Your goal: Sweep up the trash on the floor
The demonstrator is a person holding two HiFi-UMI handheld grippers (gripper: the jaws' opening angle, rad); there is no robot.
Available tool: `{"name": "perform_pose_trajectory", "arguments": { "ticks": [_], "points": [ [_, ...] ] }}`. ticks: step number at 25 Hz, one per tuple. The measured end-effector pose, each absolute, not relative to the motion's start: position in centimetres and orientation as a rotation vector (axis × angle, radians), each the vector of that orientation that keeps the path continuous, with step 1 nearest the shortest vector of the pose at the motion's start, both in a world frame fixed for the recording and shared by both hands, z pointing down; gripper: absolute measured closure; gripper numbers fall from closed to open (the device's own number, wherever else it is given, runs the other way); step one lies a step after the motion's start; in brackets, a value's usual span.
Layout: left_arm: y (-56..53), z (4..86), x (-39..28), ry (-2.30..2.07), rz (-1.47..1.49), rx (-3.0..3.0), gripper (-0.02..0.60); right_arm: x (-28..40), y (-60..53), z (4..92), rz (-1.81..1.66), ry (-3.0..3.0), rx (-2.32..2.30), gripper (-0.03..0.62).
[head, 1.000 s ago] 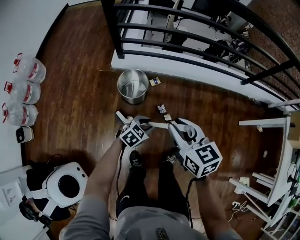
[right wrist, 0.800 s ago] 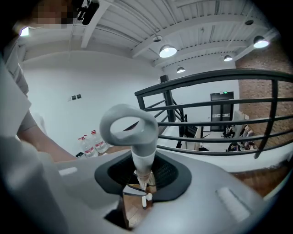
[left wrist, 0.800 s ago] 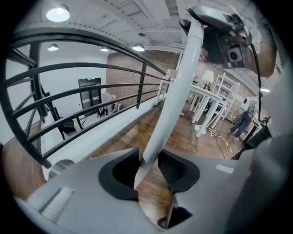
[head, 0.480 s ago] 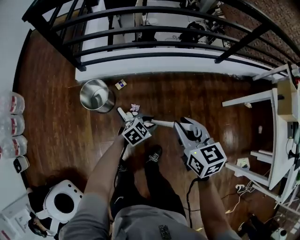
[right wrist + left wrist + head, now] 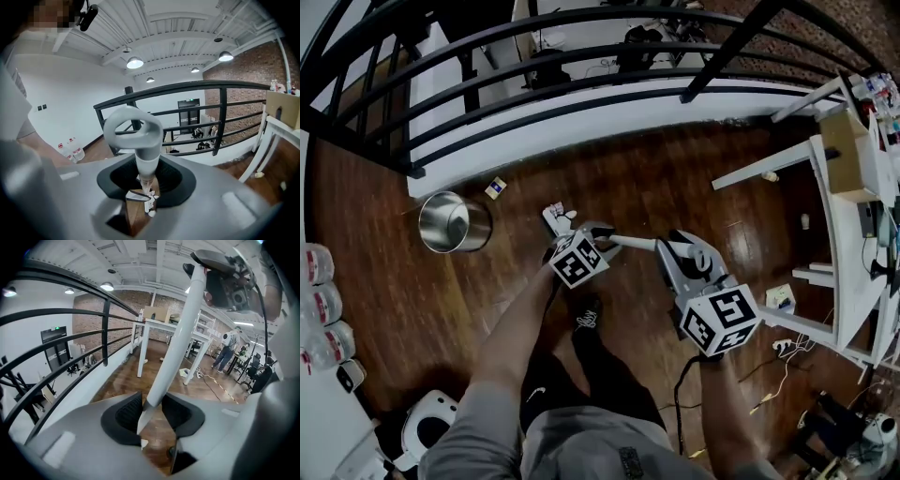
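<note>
Head view: left gripper (image 5: 598, 232) and right gripper (image 5: 672, 247) both clamped on white handle (image 5: 633, 243); paper scraps (image 5: 555, 213) and small box (image 5: 495, 187) unswept near steel bin (image 5: 480, 228), so sweeping looks barely begun.

The left forearm (image 5: 514, 333) and right forearm (image 5: 719, 405), both bare, reach up from the bottom edge toward the middle of the head view. The left gripper (image 5: 592, 232) sits at centre and the right gripper (image 5: 680, 251) just right of it. Both point downward, each with its jaws clamped on one white handle (image 5: 633, 243).
</note>
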State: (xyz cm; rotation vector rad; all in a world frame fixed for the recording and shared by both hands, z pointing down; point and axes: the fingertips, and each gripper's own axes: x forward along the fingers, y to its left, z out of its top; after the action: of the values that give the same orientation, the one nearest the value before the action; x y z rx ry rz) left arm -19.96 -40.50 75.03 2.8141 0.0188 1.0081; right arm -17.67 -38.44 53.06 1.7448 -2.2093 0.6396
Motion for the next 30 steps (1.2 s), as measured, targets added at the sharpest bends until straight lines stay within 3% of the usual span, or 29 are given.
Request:
{"name": "perform_pose_trajectory", "arguments": {
  "ticks": [8, 23, 30],
  "points": [
    [-41.6, 72.4, -18.5, 0.110, 1.033, 2.870, 0.459, -15.5, -40.1, 50.3, 0.690, -2.261, 1.851, 0.496],
    [-59.3, 72.8, -33.9, 0.033, 1.133, 2.867, 0.454, -28.2, -56.2, 51.8, 0.808, -2.309, 1.934, 0.497],
    [-63.2, 75.2, -35.7, 0.078, 1.162, 2.802, 0.449, -29.6, -60.5, 54.2, 0.880, -2.208, 1.951, 0.497]
  ]
}}
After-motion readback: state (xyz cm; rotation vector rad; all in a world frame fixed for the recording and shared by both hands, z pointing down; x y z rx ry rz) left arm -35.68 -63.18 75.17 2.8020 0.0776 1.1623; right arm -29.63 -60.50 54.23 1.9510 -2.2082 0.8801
